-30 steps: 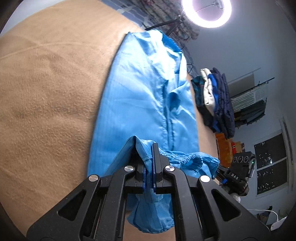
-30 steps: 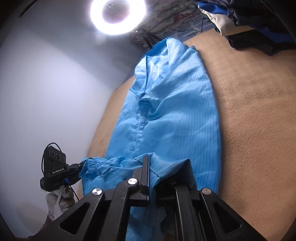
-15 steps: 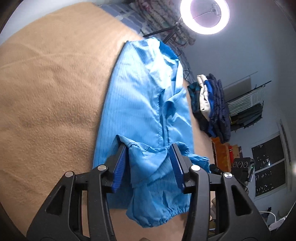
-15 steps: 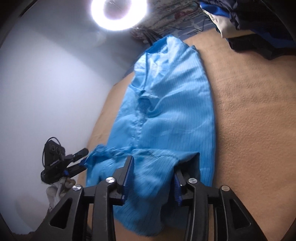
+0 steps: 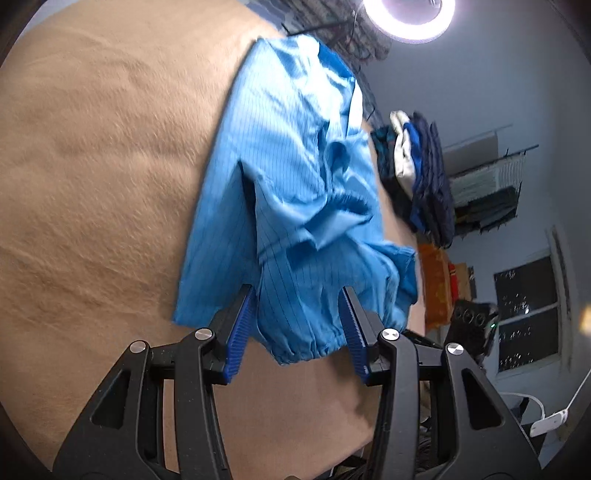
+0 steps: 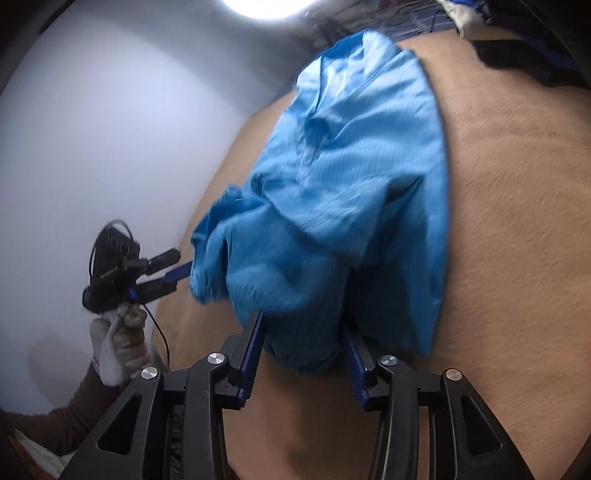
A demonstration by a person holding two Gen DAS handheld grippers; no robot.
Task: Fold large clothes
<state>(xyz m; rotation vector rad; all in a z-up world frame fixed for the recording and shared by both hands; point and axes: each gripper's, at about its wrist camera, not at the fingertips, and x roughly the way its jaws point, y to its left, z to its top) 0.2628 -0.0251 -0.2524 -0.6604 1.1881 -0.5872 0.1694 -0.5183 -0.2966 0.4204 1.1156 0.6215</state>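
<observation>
Item: blue garment (image 5: 295,192), which we found lying lengthwise on the tan blanket (image 5: 103,155), its sleeves dropped loosely across the near end. We judged the sleeve fold done; folding the body remained. Left gripper (image 5: 298,325) and right gripper (image 6: 303,345): jaws had just been opening, fabric lying free between unpressed pads. Beyond: stacked clothes (image 5: 417,173), ring light (image 5: 410,18).

A wide surface covered with a tan, fleecy blanket (image 5: 92,177) carries everything. A bright blue pinstriped garment (image 5: 291,155) lies lengthwise on it from the near edge to the far end, its near part bunched into loose folds with an elastic cuff at the front. At the far right a pile of dark folded clothes (image 5: 424,173) rests on the same blanket.
</observation>
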